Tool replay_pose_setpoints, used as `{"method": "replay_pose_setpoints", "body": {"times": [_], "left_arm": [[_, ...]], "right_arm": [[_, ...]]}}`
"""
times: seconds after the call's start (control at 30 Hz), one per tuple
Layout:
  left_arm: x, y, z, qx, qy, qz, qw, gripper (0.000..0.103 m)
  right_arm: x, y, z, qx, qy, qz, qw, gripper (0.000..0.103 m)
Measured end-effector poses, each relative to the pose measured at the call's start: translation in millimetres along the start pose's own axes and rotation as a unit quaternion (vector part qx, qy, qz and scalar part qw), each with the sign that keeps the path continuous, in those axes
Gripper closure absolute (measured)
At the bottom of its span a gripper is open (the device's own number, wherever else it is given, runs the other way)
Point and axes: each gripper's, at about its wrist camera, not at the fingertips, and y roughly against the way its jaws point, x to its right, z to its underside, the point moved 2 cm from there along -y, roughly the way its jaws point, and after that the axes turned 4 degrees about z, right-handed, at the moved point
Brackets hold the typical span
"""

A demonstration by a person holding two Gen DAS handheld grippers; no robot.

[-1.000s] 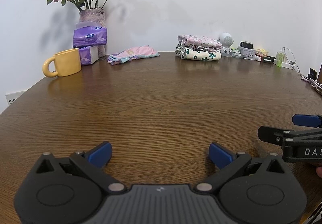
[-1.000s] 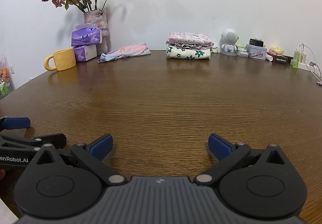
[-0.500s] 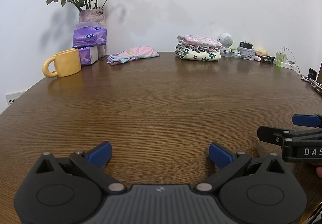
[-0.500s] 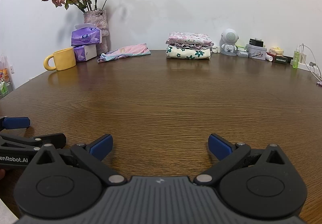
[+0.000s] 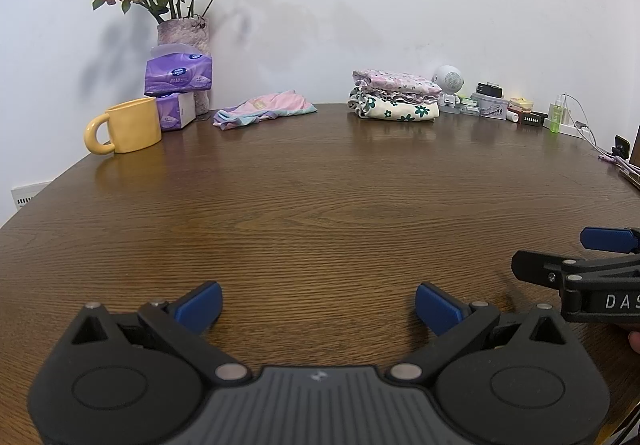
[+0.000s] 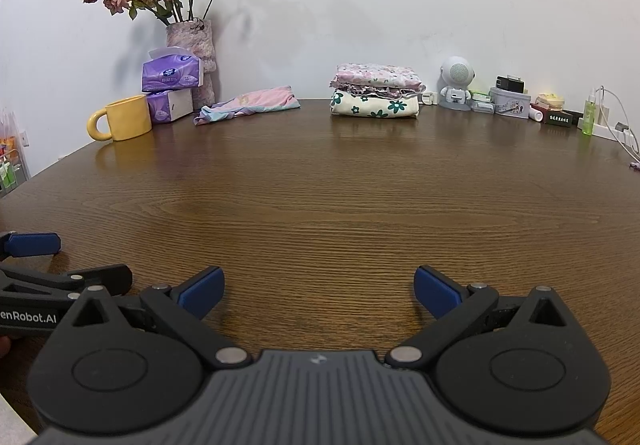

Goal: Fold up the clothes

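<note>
At the near edge of the brown worktop (image 5: 320,205): left gripper (image 5: 318,307) and right gripper (image 6: 316,293), side by side, jaws wide apart, nothing between them. Far back by the wall: loose pink garment (image 5: 262,109) lying crumpled (unfolded), near a yellow mug (image 5: 128,126) and tissue packs (image 5: 178,75); further right, a folded clothes stack (image 6: 376,91), well apart from both grippers
</note>
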Motion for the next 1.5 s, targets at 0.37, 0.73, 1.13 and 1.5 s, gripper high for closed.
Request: {"method": "replay_pose_setpoints", "body": {"times": [0.37,0.73,1.13,1.5], "left_arm": [[-0.2,-0.3,-0.1,0.0,0.0,0.0,1.0,0.0],[-0.5,-0.4,-0.7,0.0,0.001,0.0,1.0,0.0],[-0.5,-0.4,-0.9,0.0,0.001,0.0,1.0,0.0],[-0.1,-0.5,-1.1,0.0,0.001,0.001,1.0,0.0]], "right_arm": [[0.8,-0.1,0.0,0.0,0.001,0.0,1.0,0.0],[0.4,-0.4,0.1,0.001,0.003,0.0,1.0,0.0],[-0.4,-0.1,0.0,0.003,0.006,0.001,1.0,0.0],[-0.3,0.0,0.5,0.004,0.007,0.002,1.0,0.0]]}}
